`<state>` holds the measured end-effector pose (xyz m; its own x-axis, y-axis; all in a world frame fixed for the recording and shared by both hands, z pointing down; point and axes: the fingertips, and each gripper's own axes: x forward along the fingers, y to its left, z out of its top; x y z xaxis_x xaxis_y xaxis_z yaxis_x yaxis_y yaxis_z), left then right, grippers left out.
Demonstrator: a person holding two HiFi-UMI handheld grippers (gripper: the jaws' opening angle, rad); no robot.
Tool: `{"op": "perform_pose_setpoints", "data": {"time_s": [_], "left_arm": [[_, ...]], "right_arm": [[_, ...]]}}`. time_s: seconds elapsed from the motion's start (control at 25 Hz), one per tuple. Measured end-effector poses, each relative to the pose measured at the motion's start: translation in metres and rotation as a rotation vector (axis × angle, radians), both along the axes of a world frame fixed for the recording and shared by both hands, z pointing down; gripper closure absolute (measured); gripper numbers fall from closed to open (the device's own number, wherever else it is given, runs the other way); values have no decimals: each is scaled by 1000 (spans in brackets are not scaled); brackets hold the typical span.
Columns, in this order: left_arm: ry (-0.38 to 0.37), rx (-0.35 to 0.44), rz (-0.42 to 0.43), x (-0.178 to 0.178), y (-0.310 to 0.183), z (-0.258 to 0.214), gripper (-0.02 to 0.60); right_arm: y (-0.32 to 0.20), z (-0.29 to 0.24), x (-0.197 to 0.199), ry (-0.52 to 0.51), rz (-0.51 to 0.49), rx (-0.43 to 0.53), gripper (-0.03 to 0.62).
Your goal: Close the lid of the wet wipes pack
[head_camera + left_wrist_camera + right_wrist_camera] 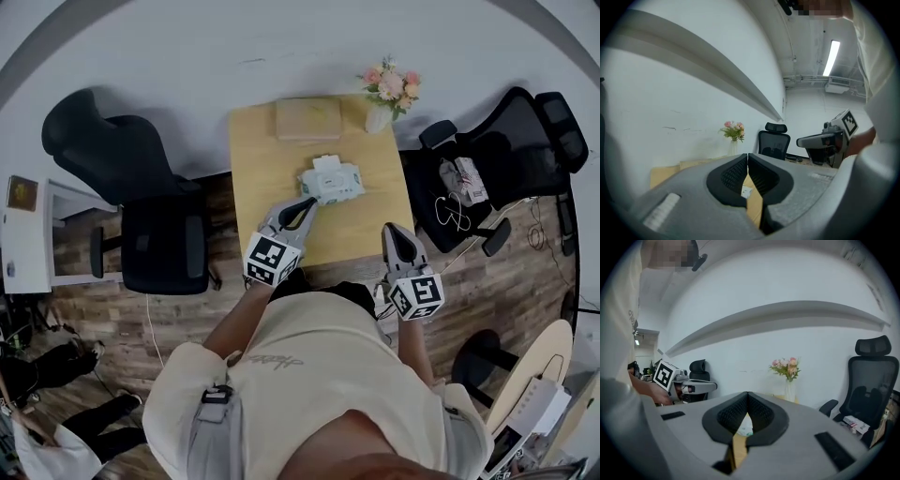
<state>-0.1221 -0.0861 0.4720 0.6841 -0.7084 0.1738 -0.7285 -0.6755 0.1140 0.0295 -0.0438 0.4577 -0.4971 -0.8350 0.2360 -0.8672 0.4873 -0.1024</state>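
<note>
Lying near the middle of the light wooden table (253,169), the white and pale green wet wipes pack (331,180) sits between a flat tan box (307,118) at the far edge and the person. Whether its lid is up is too small to tell. The grey left gripper (307,204) has its jaws pressed together with nothing between them, and its tips are just beside the pack's near left corner; contact cannot be judged. The grey right gripper (396,230) is likewise closed and empty, over the table's near right corner, apart from the pack. A white vase of pink flowers (389,94) stands at the far right corner. Black office chairs (150,206) flank the table on both sides.
</note>
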Motion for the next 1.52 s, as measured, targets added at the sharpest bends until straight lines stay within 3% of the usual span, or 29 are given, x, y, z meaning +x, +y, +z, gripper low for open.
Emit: {"op": "perform_pose_setpoints", "data": {"time_s": [0.2, 0.48, 0.76, 1.0, 1.16, 1.52], "left_arm": [[-20, -21, -28, -20, -34, 14, 563], [-47, -88, -96, -24, -69, 34, 563], [-81, -109, -148, -14, -115, 33, 563], [-109, -119, -170, -2, -150, 45, 563], [-105, -144, -176, 5, -162, 62, 563], [-190, -245, -101, 19, -183, 127, 563]], "right_arm": [[-36, 1, -6, 52, -7, 7, 592], [-86, 32, -6, 29, -89, -57, 592], [-144, 51, -15, 173, -233, 18, 592], [-174, 82, -15, 86, -280, -41, 592], [-184, 111, -10, 86, -293, -82, 592], [-178, 151, 1, 82, -331, -183, 592]]}}
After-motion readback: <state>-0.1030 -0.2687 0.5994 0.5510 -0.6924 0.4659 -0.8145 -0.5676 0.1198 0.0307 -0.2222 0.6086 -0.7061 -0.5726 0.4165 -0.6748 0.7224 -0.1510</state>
